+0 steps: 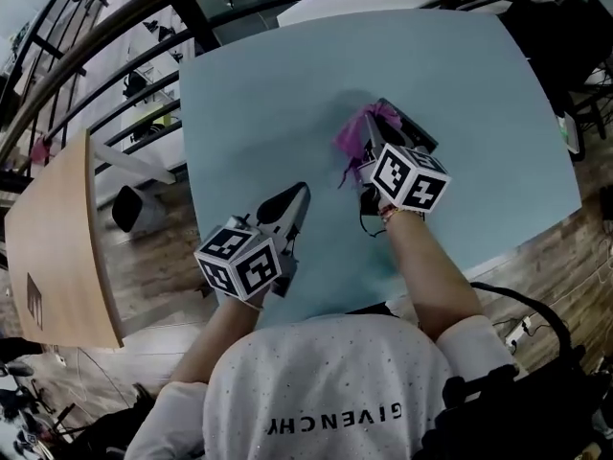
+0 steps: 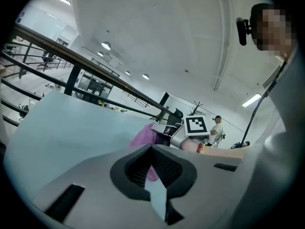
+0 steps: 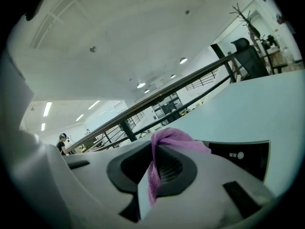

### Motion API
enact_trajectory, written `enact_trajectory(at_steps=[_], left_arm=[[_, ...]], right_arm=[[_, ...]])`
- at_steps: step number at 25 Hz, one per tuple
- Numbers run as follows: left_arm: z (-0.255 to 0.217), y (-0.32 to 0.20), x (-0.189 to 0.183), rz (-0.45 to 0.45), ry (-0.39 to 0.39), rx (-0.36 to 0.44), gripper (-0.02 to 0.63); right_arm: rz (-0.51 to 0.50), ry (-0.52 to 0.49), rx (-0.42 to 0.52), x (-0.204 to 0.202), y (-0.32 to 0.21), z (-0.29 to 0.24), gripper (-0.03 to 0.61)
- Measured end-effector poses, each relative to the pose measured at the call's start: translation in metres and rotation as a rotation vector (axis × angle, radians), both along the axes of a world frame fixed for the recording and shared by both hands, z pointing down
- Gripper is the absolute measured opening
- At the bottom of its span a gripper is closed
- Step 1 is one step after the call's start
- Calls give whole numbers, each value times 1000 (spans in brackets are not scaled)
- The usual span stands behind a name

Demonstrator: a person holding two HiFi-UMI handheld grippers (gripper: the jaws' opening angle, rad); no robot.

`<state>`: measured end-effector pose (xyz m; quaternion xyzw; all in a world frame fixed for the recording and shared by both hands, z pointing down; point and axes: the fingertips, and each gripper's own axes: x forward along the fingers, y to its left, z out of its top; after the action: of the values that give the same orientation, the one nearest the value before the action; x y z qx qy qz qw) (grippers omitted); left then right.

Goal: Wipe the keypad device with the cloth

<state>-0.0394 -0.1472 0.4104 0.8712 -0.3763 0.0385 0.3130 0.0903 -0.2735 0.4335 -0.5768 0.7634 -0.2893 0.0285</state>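
A dark grey keypad device (image 1: 414, 128) lies on the light blue table (image 1: 287, 94), right of its middle. My right gripper (image 1: 375, 151) is shut on a purple cloth (image 1: 356, 134), which bunches over the device's left end. In the right gripper view the cloth (image 3: 171, 137) hangs from between the jaws, with the device's dark panel (image 3: 243, 156) just beyond. My left gripper (image 1: 299, 195) rests nearer the front edge, left of the device, shut with nothing in it. The left gripper view shows the jaws (image 2: 152, 149) meeting, with the cloth (image 2: 143, 136) and the device (image 2: 164, 128) ahead.
A wooden table (image 1: 57, 247) stands to the left across a gap of wood floor. A metal railing (image 1: 124, 56) runs along the far left. Black cables (image 1: 517, 305) lie by the table's near right corner. A person (image 2: 218, 128) stands far off.
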Motion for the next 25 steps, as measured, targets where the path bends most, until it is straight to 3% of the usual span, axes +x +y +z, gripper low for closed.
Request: enact_trajectory(at_steps=[6, 11, 25], left_arm=[[17, 4, -23, 14, 19, -41, 5], [23, 4, -27, 34, 44, -50, 5], [24, 9, 17, 135, 55, -55, 4]], right_arm=[[102, 106, -66, 20, -11, 15, 21], [163, 136, -100, 34, -3, 28, 23], [248, 158, -120, 91, 46, 34, 21]])
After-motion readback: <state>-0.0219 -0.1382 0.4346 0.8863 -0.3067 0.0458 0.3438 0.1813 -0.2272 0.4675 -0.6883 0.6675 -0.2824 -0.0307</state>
